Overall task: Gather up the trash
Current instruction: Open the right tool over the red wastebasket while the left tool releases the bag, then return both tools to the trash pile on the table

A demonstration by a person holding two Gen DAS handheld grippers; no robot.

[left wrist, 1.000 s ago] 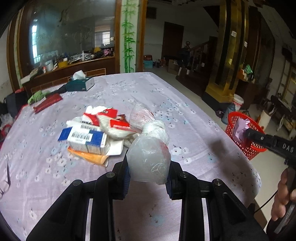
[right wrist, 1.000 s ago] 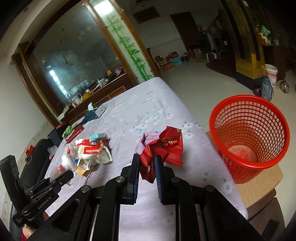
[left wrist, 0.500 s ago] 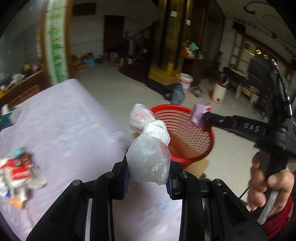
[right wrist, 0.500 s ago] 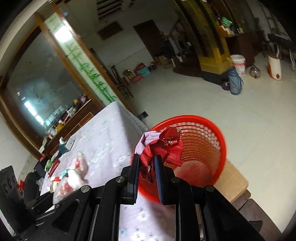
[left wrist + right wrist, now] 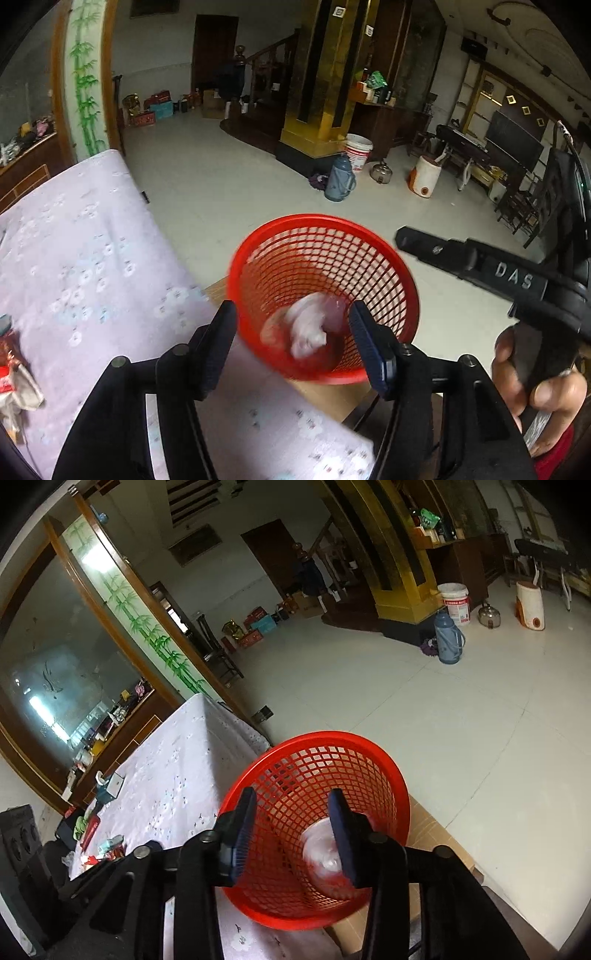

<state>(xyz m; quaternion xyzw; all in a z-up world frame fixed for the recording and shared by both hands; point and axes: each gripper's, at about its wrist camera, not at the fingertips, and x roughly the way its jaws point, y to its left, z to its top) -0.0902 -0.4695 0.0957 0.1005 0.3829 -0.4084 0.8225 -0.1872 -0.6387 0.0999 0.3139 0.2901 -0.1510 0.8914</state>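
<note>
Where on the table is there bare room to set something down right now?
The tablecloth is bare from its far end down to the edge beside the red basket, and also the strip under the left hand-held gripper. It is crowded only at the left edge, where leftover trash lies, and near the tissue box at the far side.

Both claws are now gaping empty: the knotted clear plastic bag (image 5: 308, 328) is lying inside the red mesh basket (image 5: 325, 236), red wrapper gone.

Left gripper (image 5: 291, 332) jaws spread wide, empty; right gripper (image 5: 291, 825) likewise, gripped by hand (image 5: 535, 384)
</note>
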